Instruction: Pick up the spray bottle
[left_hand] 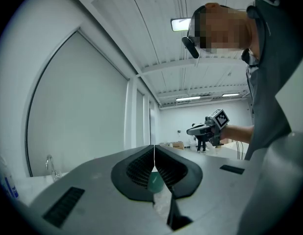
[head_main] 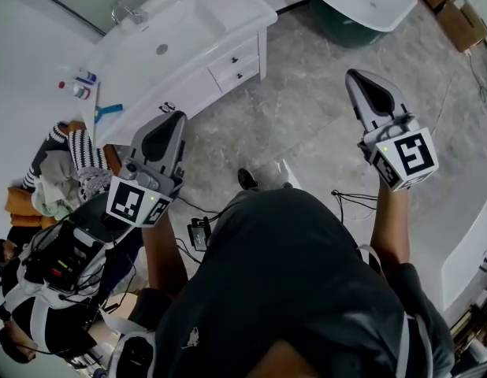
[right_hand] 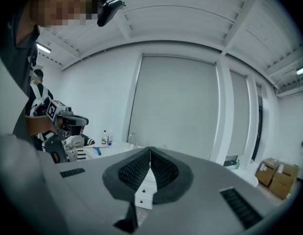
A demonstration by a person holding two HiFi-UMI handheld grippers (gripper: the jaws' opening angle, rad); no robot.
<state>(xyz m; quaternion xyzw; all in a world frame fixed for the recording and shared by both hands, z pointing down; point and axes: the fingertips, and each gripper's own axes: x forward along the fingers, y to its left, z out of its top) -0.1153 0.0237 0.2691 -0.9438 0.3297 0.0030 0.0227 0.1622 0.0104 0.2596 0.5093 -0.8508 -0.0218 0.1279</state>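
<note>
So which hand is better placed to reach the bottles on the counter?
Left, probably: the left tongs sit close to the counter end holding the bottles; the right tongs hang over the floor, farther off.

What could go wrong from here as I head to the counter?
1. The left gripper and right gripper both have their fingers shut and empty; reaching in like that could knock a bottle over instead of gripping it.
2. The small bottles stand close together near the end of the counter; I cannot tell which is the spray bottle, so a wrong pick is possible.
3. Cables lie on the floor by the person's feet: a likely trip risk.
</note>
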